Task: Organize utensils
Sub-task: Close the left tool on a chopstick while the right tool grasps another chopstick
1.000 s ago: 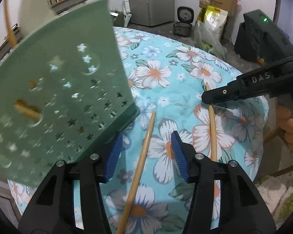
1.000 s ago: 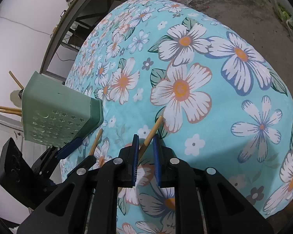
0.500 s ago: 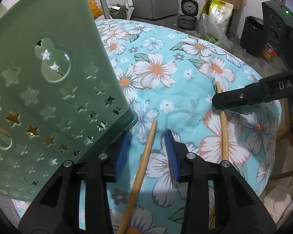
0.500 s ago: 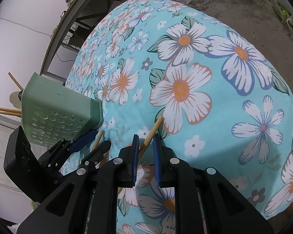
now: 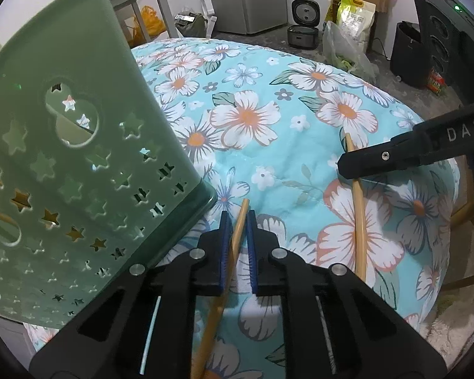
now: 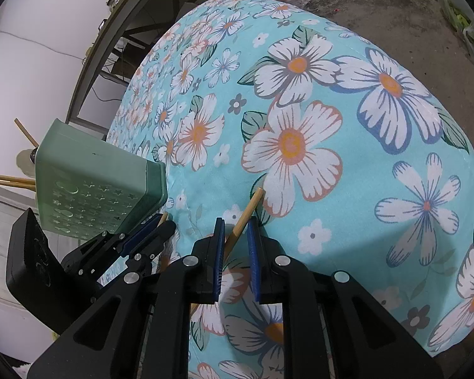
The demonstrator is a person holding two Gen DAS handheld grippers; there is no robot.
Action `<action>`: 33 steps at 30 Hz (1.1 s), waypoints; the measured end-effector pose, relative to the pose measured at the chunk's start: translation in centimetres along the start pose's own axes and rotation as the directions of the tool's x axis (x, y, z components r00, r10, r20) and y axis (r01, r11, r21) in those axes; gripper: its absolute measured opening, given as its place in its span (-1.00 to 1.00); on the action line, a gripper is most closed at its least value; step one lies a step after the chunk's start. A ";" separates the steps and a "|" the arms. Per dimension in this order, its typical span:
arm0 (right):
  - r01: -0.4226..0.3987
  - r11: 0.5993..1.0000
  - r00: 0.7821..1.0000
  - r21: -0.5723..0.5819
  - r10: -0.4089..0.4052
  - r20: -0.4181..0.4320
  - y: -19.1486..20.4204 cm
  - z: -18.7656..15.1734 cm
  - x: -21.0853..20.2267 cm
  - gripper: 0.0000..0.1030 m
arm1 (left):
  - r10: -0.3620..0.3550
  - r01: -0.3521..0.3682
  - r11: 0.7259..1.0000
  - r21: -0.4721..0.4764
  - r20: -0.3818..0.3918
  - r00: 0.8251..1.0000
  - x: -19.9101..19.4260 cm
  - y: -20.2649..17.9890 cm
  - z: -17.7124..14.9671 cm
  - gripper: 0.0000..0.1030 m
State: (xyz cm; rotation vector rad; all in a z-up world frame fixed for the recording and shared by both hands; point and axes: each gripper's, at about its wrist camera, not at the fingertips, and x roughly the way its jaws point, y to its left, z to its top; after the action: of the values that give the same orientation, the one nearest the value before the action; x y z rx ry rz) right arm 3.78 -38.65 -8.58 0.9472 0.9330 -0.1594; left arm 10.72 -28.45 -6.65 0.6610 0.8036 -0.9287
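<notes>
Your left claw [image 5: 237, 227] closing around chopstick [image 5: 239, 221] beside green holder [image 5: 79, 158]; right claw [image 6: 236, 237] clamped on second chopstick [image 6: 246, 214], flat on tabletop [image 6: 347, 101].

Right gripper [image 6: 236, 225] clamps a chopstick [image 6: 245, 216] beside green holder [image 6: 99, 186].

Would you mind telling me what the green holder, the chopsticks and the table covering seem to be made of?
Green holder: likely molded plastic, matte with a slight sheen, cleanly cut star holes. Chopstick between the left gripper's pads and the other chopstick: probably bamboo or light wood, pale tan and unpainted. Table covering: printed fabric, possibly quilted, judging by the stitch lines and soft folds.
</notes>
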 end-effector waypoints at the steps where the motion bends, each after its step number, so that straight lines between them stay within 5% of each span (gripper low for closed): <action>1: 0.000 1.000 1.000 0.000 0.000 0.000 0.0 0.0 0.0 -0.72 | 0.001 -0.001 1.000 0.000 0.001 1.000 -0.1 -0.1 0.0 -0.83; 33: -0.029 0.999 1.000 0.023 0.029 0.001 -0.5 0.0 0.1 -0.72 | 0.066 -0.066 0.998 0.013 0.045 0.997 -3.8 -1.0 0.4 -0.89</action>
State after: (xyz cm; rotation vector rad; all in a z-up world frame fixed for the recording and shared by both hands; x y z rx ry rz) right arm 3.60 -38.93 -8.93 0.9815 0.9176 -0.1462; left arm 8.63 -27.61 -3.44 0.6733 0.7321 -0.8869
